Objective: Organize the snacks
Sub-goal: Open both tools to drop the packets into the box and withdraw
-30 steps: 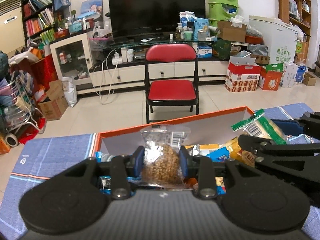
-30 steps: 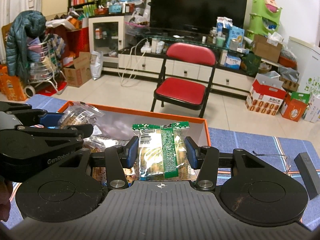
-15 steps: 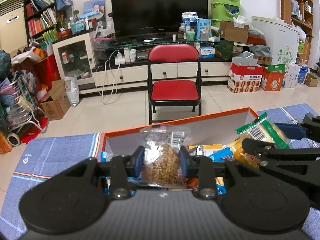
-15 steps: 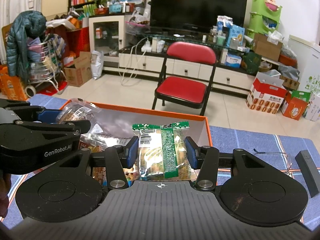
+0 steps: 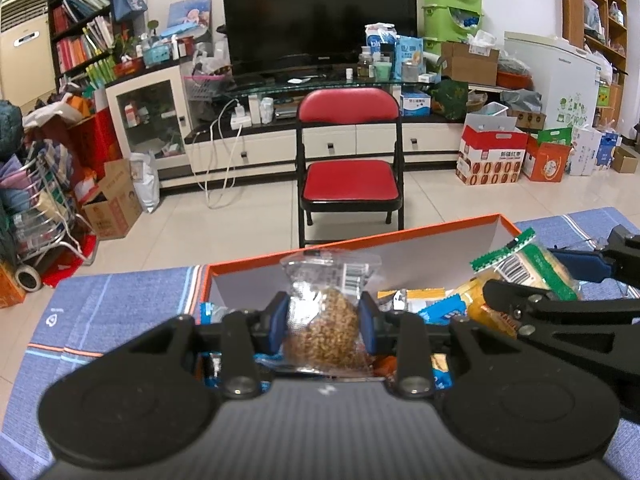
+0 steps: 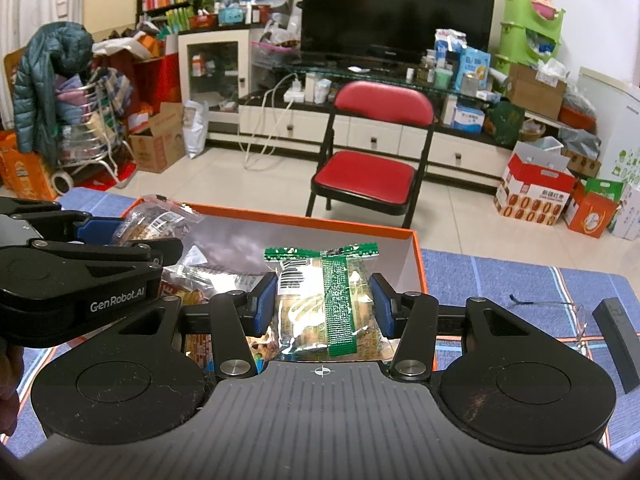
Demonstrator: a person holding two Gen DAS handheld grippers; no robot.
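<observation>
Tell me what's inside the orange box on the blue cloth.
The orange box holds a loose heap of wrapped snacks, blue, yellow and silver packets. Both tongs' packets and the tongs themselves cover the near part, so the bottom and count stay hidden.

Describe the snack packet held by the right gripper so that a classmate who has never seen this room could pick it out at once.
Find the orange box on the blue striped cloth. Above its right end, the right gripper clamps a clear biscuit packet. Unlike the brown-grain packet in the left gripper, it has a green serrated top edge and a green printed strip down its middle.
</observation>
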